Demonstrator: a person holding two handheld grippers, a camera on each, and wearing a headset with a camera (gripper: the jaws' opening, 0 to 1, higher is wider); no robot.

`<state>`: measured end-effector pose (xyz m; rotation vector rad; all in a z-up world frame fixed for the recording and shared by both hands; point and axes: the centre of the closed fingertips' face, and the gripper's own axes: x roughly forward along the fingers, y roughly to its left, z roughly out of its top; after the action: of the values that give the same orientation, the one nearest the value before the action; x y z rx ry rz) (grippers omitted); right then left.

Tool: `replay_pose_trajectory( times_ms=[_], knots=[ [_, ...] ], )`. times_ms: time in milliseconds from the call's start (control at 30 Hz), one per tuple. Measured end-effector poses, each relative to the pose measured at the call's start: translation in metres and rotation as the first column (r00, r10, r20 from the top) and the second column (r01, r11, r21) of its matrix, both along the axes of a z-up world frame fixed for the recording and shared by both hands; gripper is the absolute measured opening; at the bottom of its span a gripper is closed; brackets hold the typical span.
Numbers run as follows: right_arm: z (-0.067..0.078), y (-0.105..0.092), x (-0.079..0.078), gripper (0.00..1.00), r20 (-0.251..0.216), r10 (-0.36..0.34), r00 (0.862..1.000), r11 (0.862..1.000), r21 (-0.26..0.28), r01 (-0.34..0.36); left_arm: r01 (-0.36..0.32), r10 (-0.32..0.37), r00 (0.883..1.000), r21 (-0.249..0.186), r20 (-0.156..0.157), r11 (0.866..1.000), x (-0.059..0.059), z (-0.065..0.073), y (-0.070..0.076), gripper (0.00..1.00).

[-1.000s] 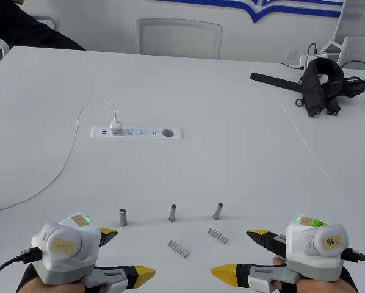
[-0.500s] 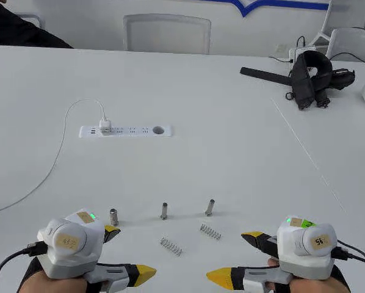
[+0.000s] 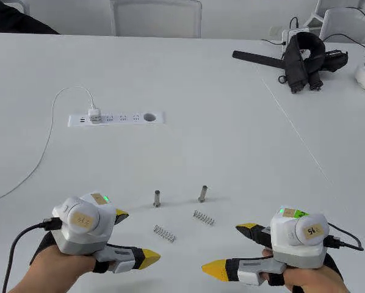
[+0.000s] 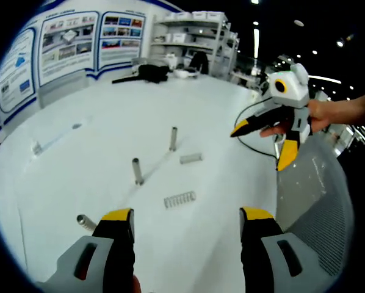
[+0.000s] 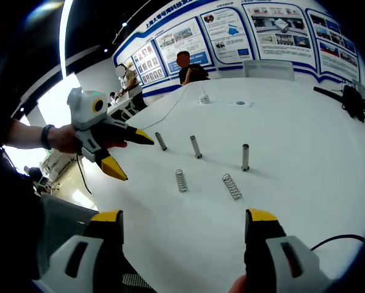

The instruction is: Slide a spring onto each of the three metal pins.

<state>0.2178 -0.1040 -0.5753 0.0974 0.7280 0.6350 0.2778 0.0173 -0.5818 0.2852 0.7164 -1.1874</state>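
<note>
Metal springs (image 3: 164, 233) — apparently ahead of jaws

A tan sticker (image 3: 310, 230) on the right gripper (image 3: 229, 248), nearer than the power strip (image 3: 116, 118) and off to its right, carries two dark characters. The first looks like a 5; the second is unclear. A second sticker (image 3: 80, 220) sits on the left gripper (image 3: 135, 235), nearer than the strip and slightly left, its marks too blurred to read. Beyond the strip, the wall posters (image 5: 231, 36) bear print too small to make out.
</note>
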Motion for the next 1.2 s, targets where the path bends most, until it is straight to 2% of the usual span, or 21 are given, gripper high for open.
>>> replay_pose_trajectory(
  times_ms=[167,267,500,700,867,1200],
  knots=[
    [0.000,0.002,-0.002,0.83,0.000,0.005,1.000,1.000,-0.002,-0.005,0.056,-0.057,0.998,0.035,0.018,0.998,0.001,-0.005,-0.006,0.71],
    [0.001,0.003,-0.003,0.83,0.000,0.010,1.000,1.000,-0.005,-0.010,0.083,-0.084,0.996,0.048,0.018,0.995,0.000,-0.009,-0.009,0.71],
    [0.000,0.005,-0.009,0.83,-0.005,0.008,1.000,1.000,0.002,-0.008,0.160,-0.163,0.986,0.093,0.025,0.983,-0.005,-0.018,-0.016,0.71],
    [-0.004,0.006,-0.014,0.83,-0.019,0.015,1.000,1.000,-0.003,-0.015,0.233,-0.239,0.970,0.135,0.036,0.963,-0.007,-0.024,-0.022,0.70],
    [-0.007,0.008,-0.017,0.83,-0.028,0.025,0.999,1.000,-0.006,-0.025,0.276,-0.284,0.958,0.153,0.036,0.949,-0.006,-0.030,-0.030,0.69],
    [-0.011,0.011,-0.017,0.83,-0.039,0.031,0.999,1.000,0.001,-0.031,0.362,-0.369,0.930,0.191,0.002,0.913,-0.010,-0.049,-0.041,0.66]
  ],
)
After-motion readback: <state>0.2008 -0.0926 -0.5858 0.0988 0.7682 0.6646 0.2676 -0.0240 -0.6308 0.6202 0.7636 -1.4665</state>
